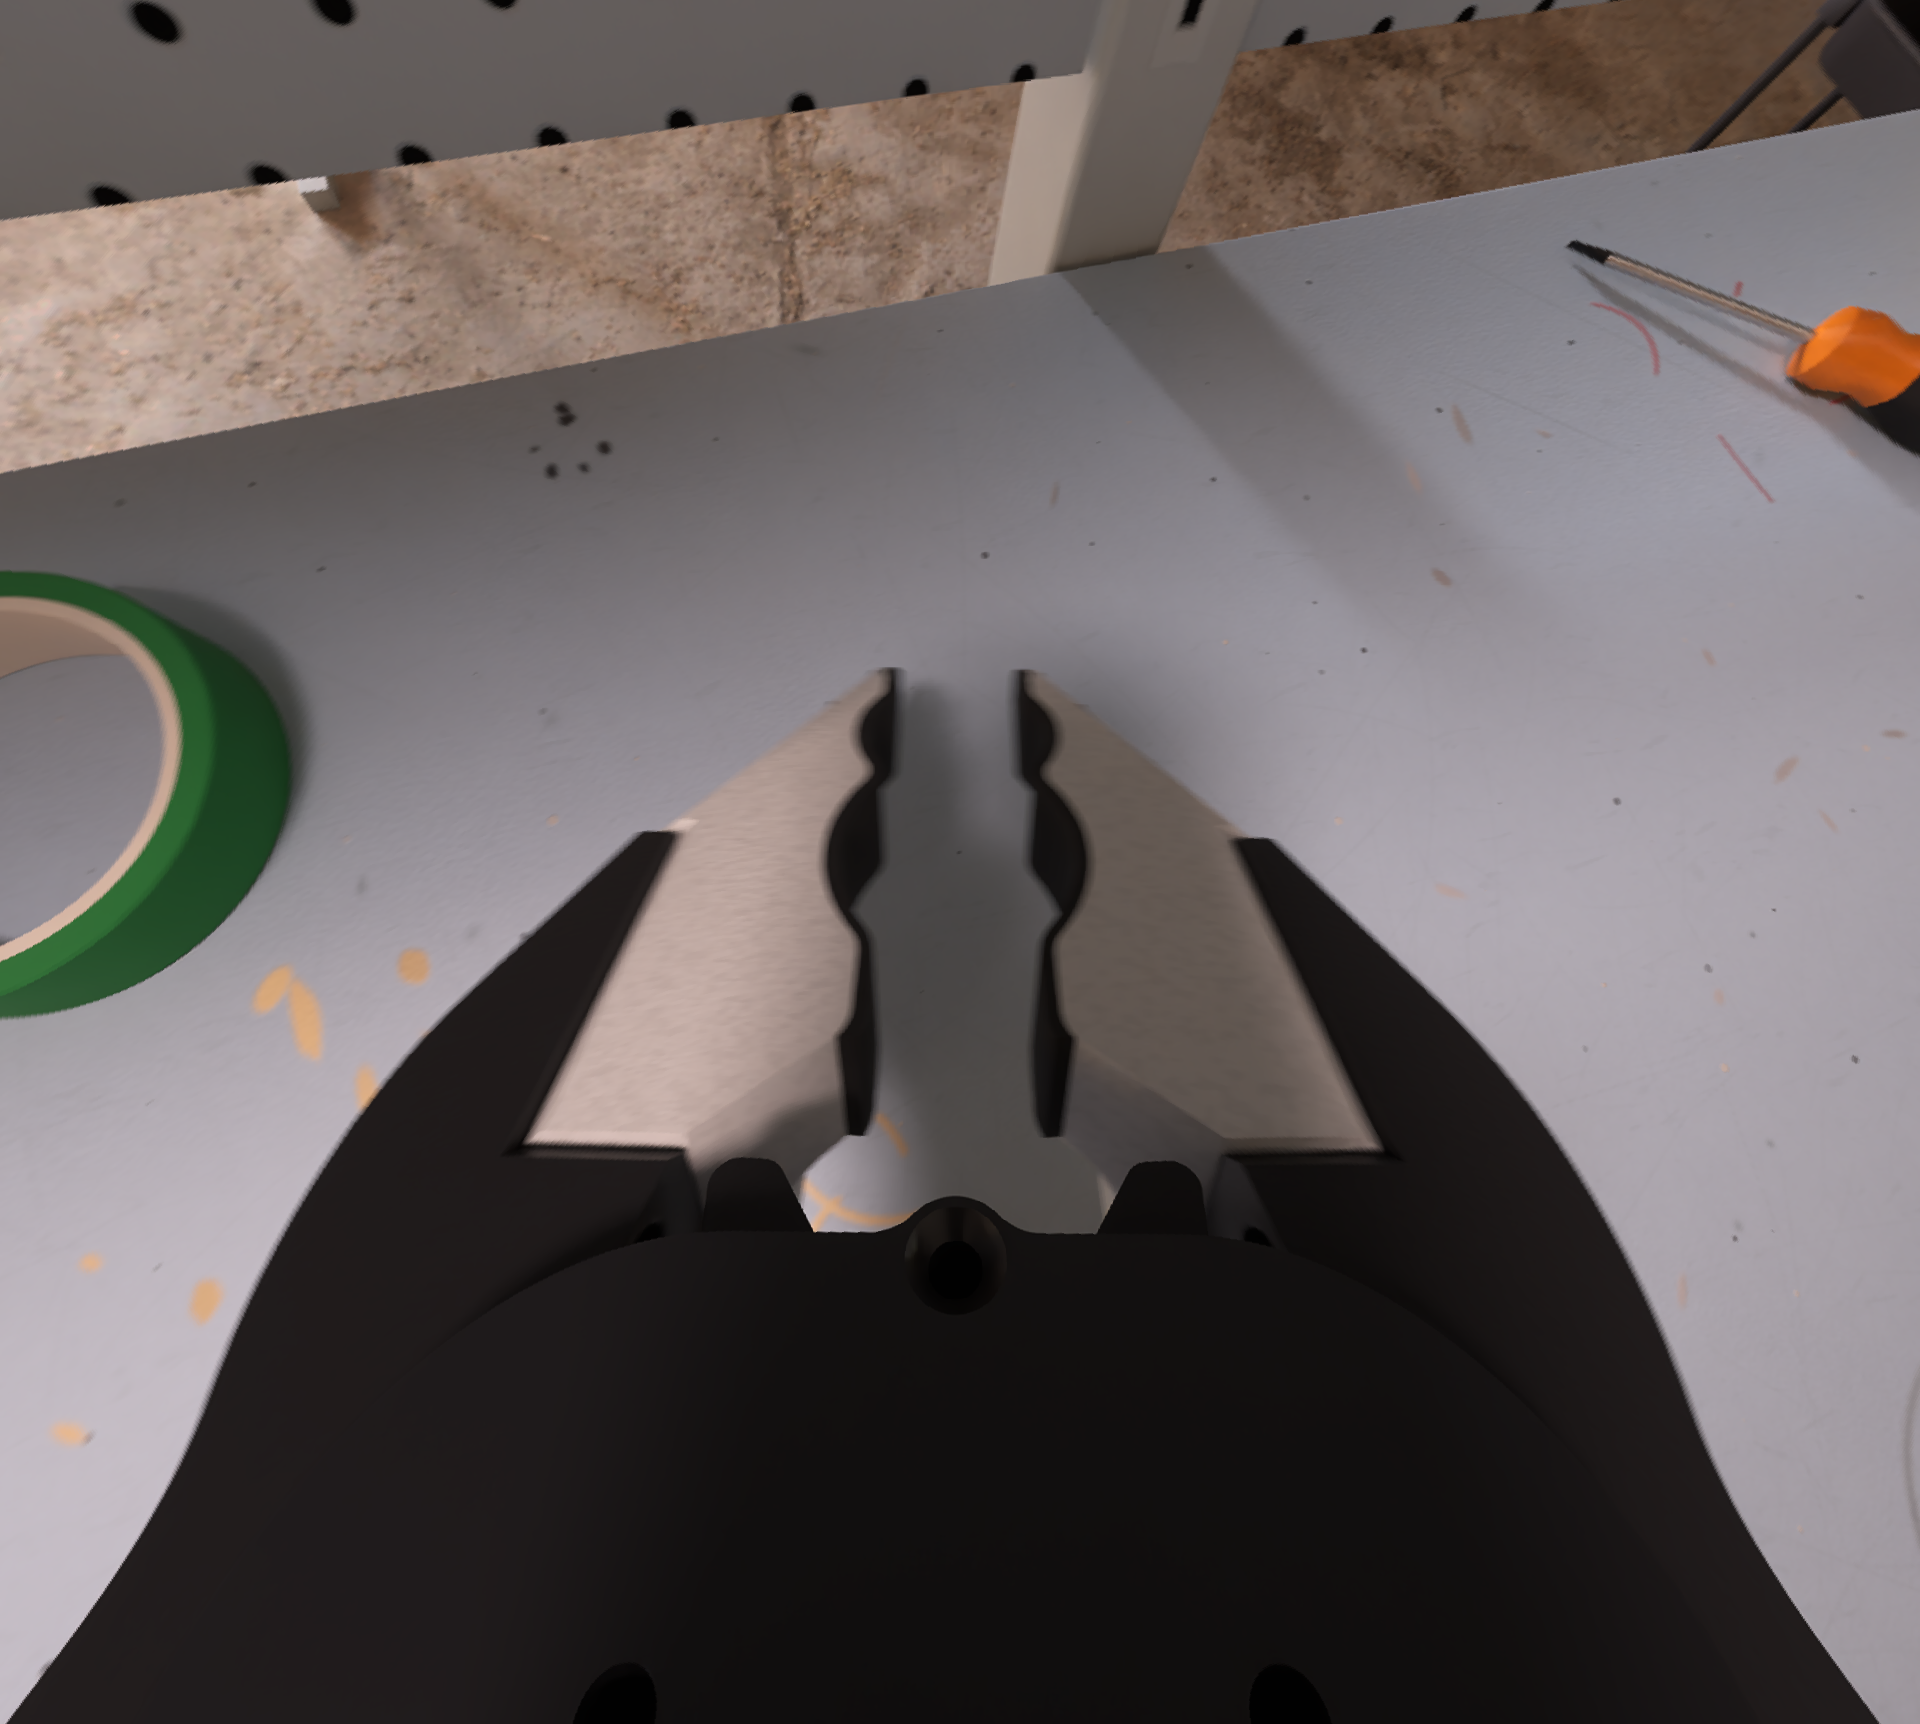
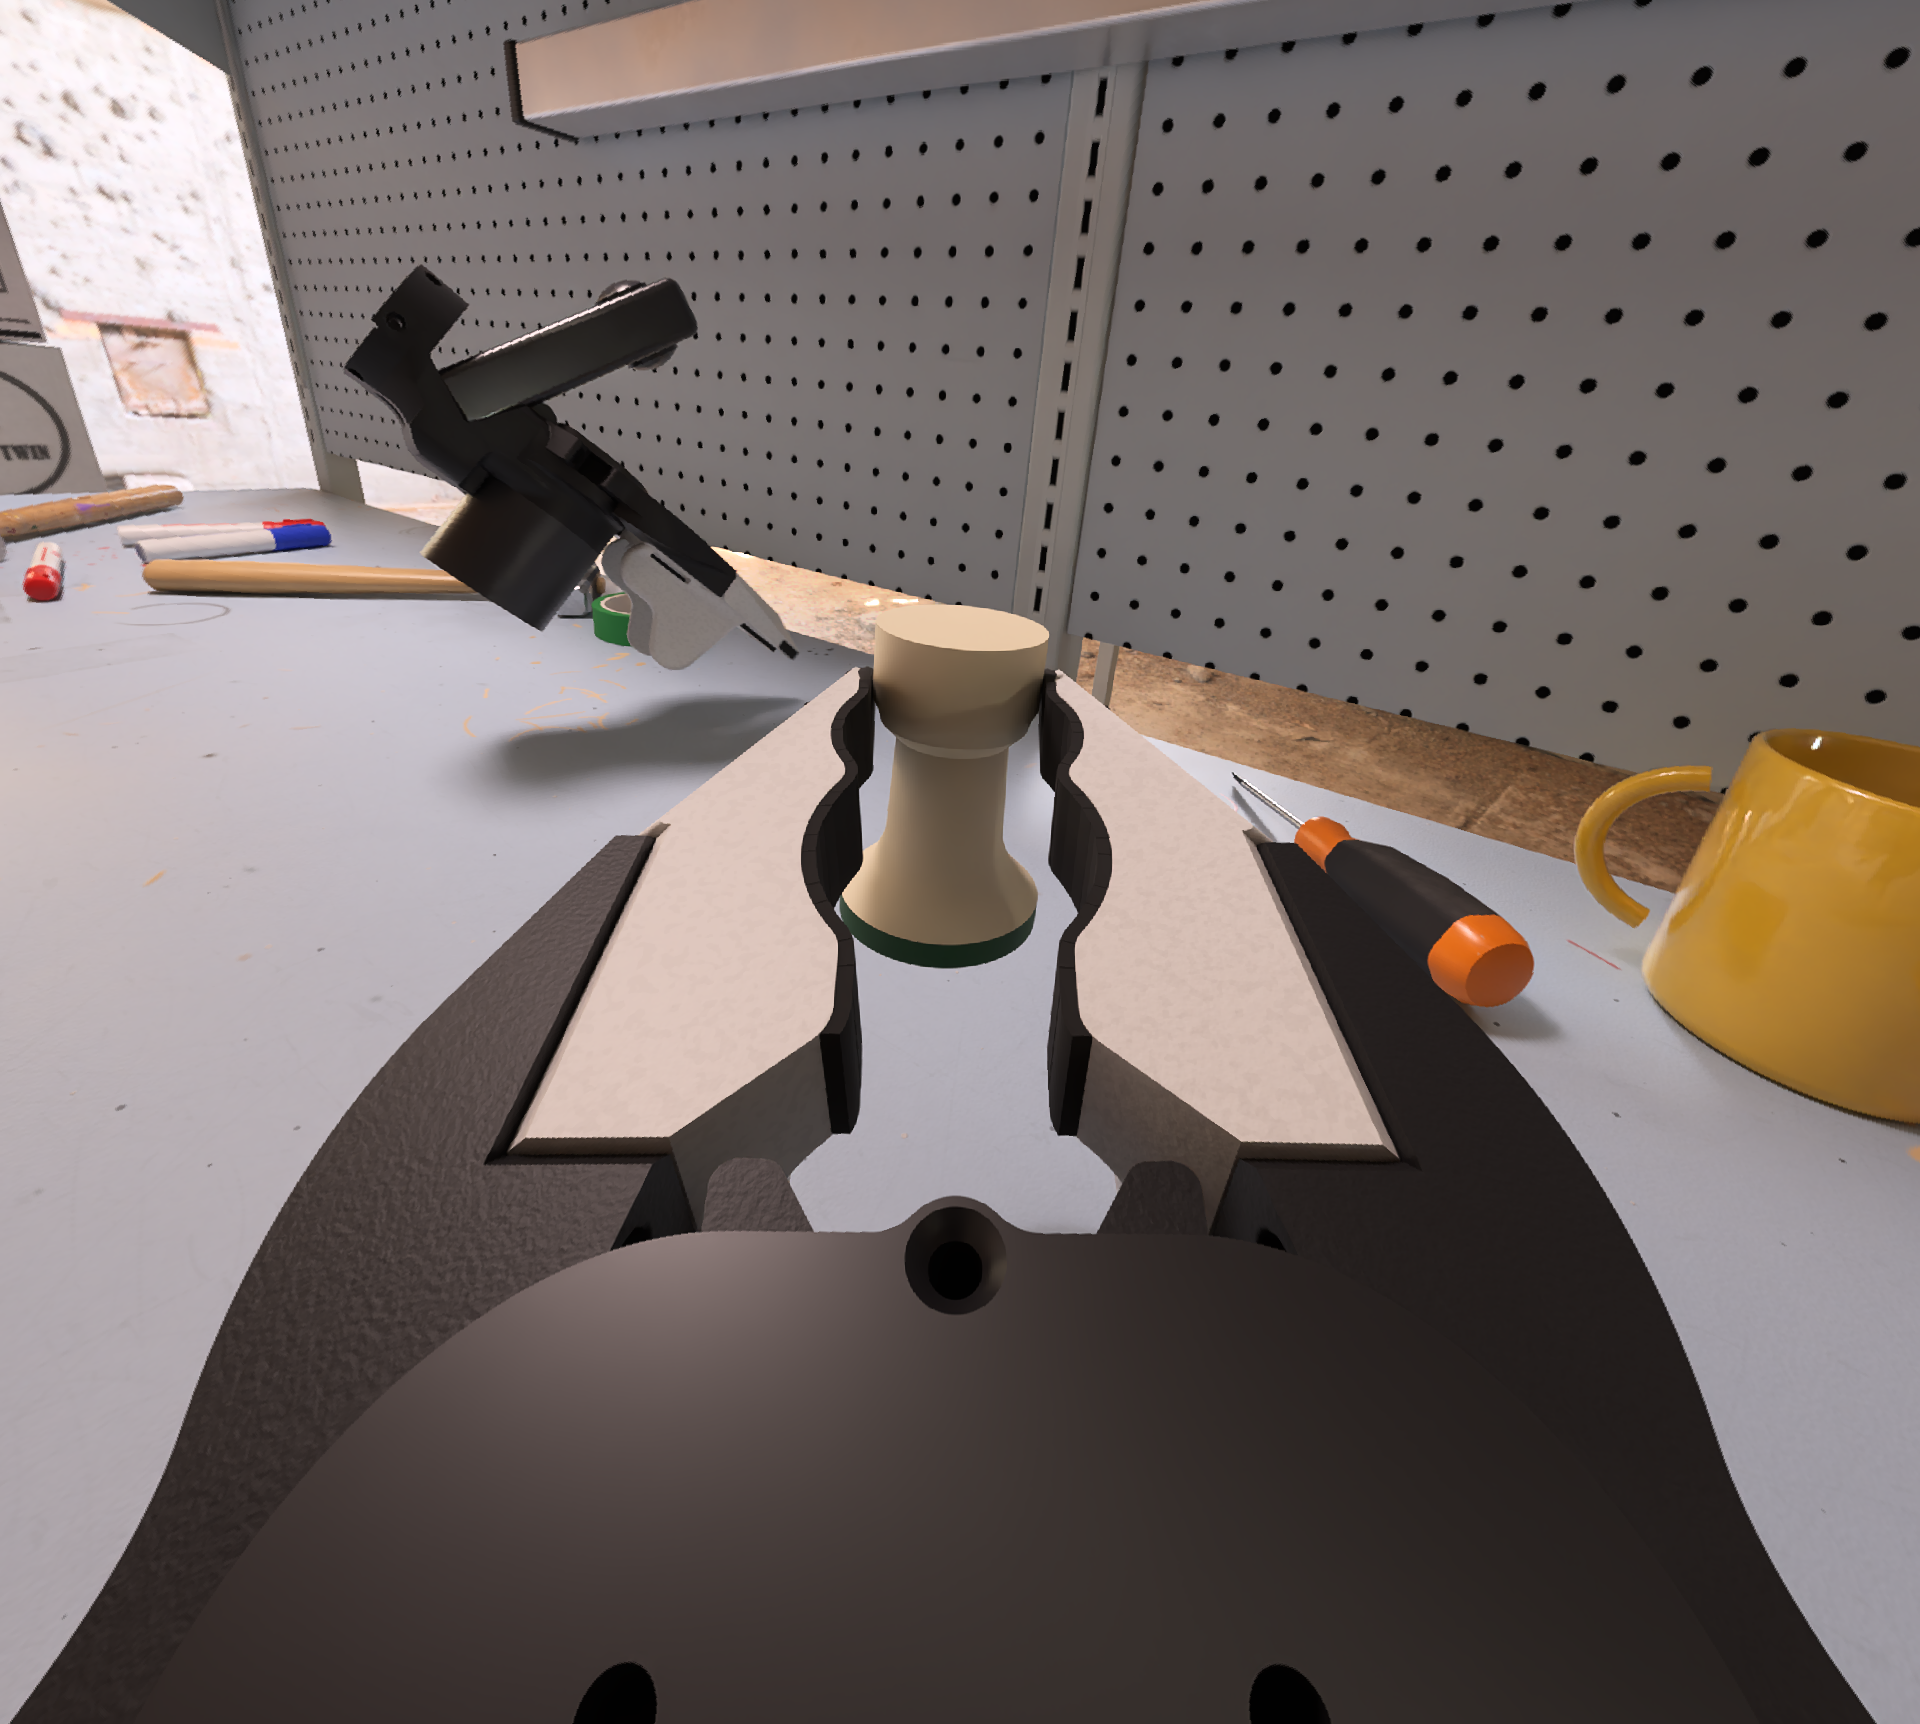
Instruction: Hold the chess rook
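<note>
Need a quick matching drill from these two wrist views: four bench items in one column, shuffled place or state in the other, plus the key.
1. chess rook
2. green tape roll
3. yellow mug
4. screwdriver

A. lying flat, orange-capped handle
B. upright between the right gripper fingers
C. at the far right of the right wrist view
D. lying left of the left gripper

Pairs: 1-B, 2-D, 3-C, 4-A

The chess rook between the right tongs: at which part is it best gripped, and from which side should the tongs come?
Probably at the wide cylindrical head of the chess rook, coming level from the front with one finger on each side. It stands upright on the table, and the head's straight walls give flat contact; the waist below narrows and flares. The right tongs already sit there.
</note>
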Robot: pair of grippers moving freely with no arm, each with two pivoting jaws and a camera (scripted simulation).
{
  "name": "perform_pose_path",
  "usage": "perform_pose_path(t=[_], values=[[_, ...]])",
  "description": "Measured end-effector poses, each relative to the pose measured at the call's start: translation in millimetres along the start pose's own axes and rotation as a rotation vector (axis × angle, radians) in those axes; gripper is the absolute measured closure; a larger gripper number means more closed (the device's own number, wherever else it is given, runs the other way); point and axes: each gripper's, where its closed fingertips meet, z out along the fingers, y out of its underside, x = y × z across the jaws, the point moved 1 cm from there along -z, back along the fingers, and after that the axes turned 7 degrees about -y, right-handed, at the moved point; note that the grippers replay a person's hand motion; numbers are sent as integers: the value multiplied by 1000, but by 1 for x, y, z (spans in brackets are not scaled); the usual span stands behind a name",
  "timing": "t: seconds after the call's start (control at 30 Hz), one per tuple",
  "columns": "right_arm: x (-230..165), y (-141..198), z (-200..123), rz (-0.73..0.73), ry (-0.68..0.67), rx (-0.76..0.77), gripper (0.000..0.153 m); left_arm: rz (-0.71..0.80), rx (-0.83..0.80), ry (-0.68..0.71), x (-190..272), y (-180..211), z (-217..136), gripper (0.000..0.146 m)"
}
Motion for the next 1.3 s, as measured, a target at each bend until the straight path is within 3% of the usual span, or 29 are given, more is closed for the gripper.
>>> perform_pose_path(t=[0.07, 0.13, 0.23, 0.33, 0.6, 0.63, 0.8, 1.03, 1.17, 1.27, 1.3], values=[[0, 1, 2, -5, -3, -6, 121, 10, 10, 4, 5, 0, 4, 87], [-1, 2, 3, -13, -7, -13, 121, 32, -16, -20, 8, 6, 11, 61], [-2, 3, 5, -27, -6, -16, 121, 80, -89, -59, 8, 20, 21, 47], [-3, 4, 6, -31, -11, -23, 121, 95, -90, -87, 4, 21, 22, 53], [-5, 7, 10, -51, -20, -33, 121, 117, -63, -156, -12, 22, 19, 135], [-5, 7, 10, -51, -20, -32, 121, 123, -66, -153, -12, 22, 19, 140], [-4, 5, 8, -36, -19, -17, 121, -11, -114, -32, -11, 22, 8, 142], [-4, 4, 8, -22, -23, -10, 121, -61, 73, -38, -36, 4, -42, 144], [-6, 5, 10, -31, -29, -19, 121, -128, 75, 102, -19, 7, -52, 144], [-8, 6, 11, -41, -33, -31, 121, -47, 8, 178, 15, 13, -39, 120], [-8, 6, 11, -45, -34, -32, 121, -6, 17, 173, 24, 12, -33, 118]])
